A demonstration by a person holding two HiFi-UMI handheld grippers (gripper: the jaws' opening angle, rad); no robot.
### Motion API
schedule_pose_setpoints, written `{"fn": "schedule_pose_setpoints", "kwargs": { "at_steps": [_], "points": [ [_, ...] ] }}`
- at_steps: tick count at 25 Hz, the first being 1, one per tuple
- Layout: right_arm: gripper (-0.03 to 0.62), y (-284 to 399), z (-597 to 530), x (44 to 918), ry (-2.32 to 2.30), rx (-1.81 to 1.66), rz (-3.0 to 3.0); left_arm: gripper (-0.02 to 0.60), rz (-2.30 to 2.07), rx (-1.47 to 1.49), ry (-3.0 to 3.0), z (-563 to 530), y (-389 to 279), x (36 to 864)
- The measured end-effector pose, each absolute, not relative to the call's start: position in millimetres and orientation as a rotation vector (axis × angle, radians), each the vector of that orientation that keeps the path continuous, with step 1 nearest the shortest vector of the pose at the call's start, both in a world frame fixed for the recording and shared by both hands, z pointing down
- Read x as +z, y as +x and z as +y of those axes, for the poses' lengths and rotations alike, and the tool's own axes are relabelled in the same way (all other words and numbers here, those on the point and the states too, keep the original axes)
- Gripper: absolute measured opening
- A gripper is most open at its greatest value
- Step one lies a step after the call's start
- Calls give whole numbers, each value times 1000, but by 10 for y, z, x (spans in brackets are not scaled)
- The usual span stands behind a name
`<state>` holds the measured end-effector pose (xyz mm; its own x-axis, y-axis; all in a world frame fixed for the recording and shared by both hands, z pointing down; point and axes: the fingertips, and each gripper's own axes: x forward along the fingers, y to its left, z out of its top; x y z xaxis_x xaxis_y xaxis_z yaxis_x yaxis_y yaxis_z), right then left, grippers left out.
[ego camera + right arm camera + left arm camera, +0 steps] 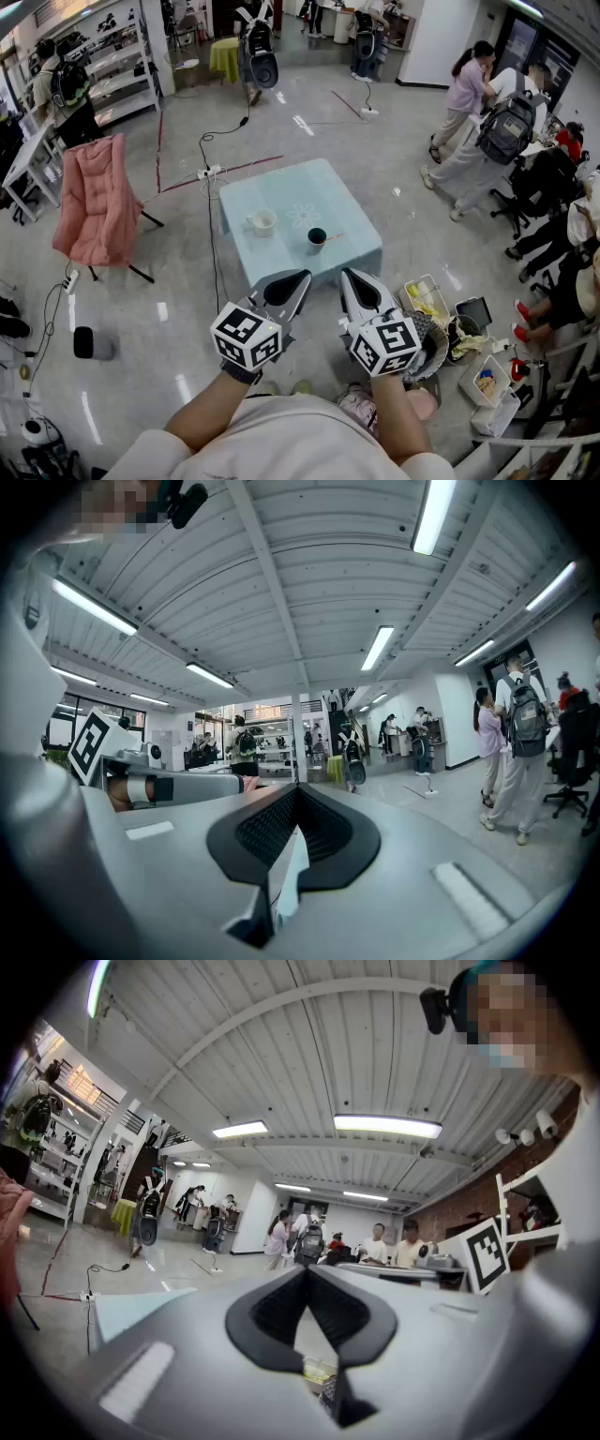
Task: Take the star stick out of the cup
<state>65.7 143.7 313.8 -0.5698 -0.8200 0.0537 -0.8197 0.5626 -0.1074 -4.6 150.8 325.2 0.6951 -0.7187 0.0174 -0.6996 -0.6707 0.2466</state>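
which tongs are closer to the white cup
Left. The left tongs sit short of the white cup, slightly right; the right tongs are farther right, nearer the dark cup.

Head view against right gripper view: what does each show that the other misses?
Head view only: the blue table, the dark cup holding the star stick, a white cup, a pink chair. Right gripper view only: ceiling lights and a close look at the right claw, shut on nothing. Both: the left gripper's marker cube and the person with a backpack.

Glossy grey floor [394, 141], smooth pale-blue tablecloth [281, 187], padded pink fabric chair [94, 202].
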Motion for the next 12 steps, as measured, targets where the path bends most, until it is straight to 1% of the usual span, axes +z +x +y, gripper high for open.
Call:
{"fn": "schedule_pose_setpoints", "kwargs": {
  "at_steps": [12],
  "points": [
    [10, 698, 1374, 3168, -1391, -210, 2787, 6, -1176, -124, 2692, 1377, -18, 3210]
  ]
}}
